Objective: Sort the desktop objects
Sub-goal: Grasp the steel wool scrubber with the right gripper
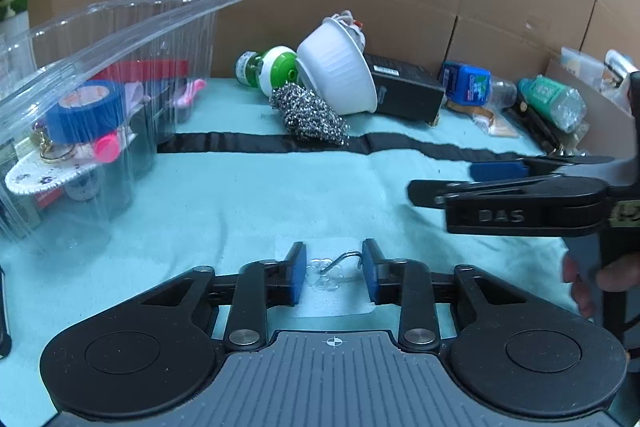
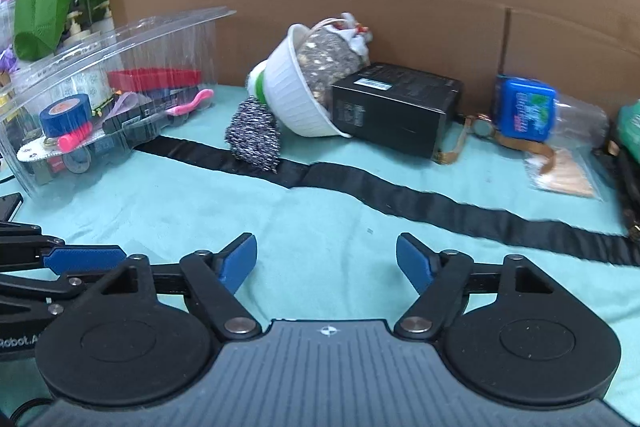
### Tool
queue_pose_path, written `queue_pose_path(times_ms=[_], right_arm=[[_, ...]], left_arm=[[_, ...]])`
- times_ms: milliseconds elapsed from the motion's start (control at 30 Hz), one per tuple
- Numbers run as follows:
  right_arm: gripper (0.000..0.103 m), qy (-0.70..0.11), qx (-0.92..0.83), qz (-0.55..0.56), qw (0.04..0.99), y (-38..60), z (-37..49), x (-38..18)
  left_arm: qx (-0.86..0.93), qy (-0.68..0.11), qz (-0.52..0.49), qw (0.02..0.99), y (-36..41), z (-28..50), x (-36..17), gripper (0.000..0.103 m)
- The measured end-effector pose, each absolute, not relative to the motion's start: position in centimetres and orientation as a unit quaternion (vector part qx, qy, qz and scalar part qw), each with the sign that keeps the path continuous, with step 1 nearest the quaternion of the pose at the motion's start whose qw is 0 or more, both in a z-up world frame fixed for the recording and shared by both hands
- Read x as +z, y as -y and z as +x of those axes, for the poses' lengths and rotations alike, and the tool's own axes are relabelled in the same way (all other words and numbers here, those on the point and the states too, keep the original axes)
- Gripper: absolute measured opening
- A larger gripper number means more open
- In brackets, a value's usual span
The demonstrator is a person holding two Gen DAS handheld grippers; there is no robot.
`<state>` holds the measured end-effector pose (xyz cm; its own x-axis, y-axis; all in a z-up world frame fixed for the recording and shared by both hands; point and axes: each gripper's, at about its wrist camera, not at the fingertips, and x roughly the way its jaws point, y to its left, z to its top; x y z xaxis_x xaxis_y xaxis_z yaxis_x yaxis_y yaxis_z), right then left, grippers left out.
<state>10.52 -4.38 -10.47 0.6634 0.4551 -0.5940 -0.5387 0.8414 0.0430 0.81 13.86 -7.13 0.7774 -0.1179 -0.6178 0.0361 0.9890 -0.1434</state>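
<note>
In the left wrist view, the left gripper [image 1: 334, 277] sits low over the table [image 1: 248, 203], its blue-padded fingers [image 1: 298, 277] set at a narrow gap. Between them lies a clear adhesive hook [image 1: 334, 269] on its transparent backing sheet, the metal hook curling toward the right-hand pad; whether the pads touch it cannot be told. To the right, the right gripper [image 1: 440, 183] reaches in sideways above the cloth, well apart from the hook. On the left stands a clear plastic container [image 1: 120, 39] holding a blue tape roll [image 1: 82, 113] and a pink marker [image 1: 105, 147]. Farther back, a steel scourer [image 1: 308, 115] lies on a black strip [image 1: 248, 142], just in front of a tipped white bowl [image 1: 340, 71] and a black box [image 1: 404, 89].

In the right wrist view, the right gripper [image 2: 326, 263] has its fingers [image 2: 239, 261] spread wide with only bare cloth between them. The left gripper's blue pad shows at the left edge. Ahead, the black strip [image 2: 400, 197] runs across the table [image 2: 320, 227]. Beyond it sit the scourer [image 2: 254, 135], the bowl [image 2: 296, 95], the box [image 2: 396, 107], a blue floss case [image 2: 524, 109] and, at left, the container [image 2: 120, 67].
</note>
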Motion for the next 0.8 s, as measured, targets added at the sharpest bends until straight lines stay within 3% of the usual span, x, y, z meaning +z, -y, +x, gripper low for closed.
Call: queue_pose_path(times_ms=[200,300,700,733,767,800], right_arm=[[0.068,-0.305,0.302,-0.081,0.899,1.2,12.8,-10.5],[0.066,-0.308,0.313,-0.078,0.895,-0.2,13.9,-10.5],[0.061,-0.304,0.344,-0.081,0.885,-4.7,16.7,-10.6],[0.058,-0.305,0.343,-0.082,0.885,-5.0,16.9,-10.7],[0.039,-0.310,0.339,-0.087,0.884,-5.3,17.0,-10.9],[0.027,-0.314,0.333,-0.090,0.885,-5.4,17.1,-11.1]], left_arm=[[-0.030,-0.327,-0.066,0.942,-15.3,1.4,-7.2,0.019],[-0.031,-0.322,-0.079,0.943,-16.1,1.6,-7.0,0.012],[-0.048,-0.315,-0.066,0.945,-16.3,1.7,-7.2,0.018],[-0.051,-0.314,-0.061,0.946,-16.3,1.6,-7.3,0.018],[-0.054,-0.313,-0.057,0.947,-16.2,1.6,-7.3,0.016],[-0.055,-0.313,-0.053,0.947,-16.2,1.5,-7.3,0.014]])
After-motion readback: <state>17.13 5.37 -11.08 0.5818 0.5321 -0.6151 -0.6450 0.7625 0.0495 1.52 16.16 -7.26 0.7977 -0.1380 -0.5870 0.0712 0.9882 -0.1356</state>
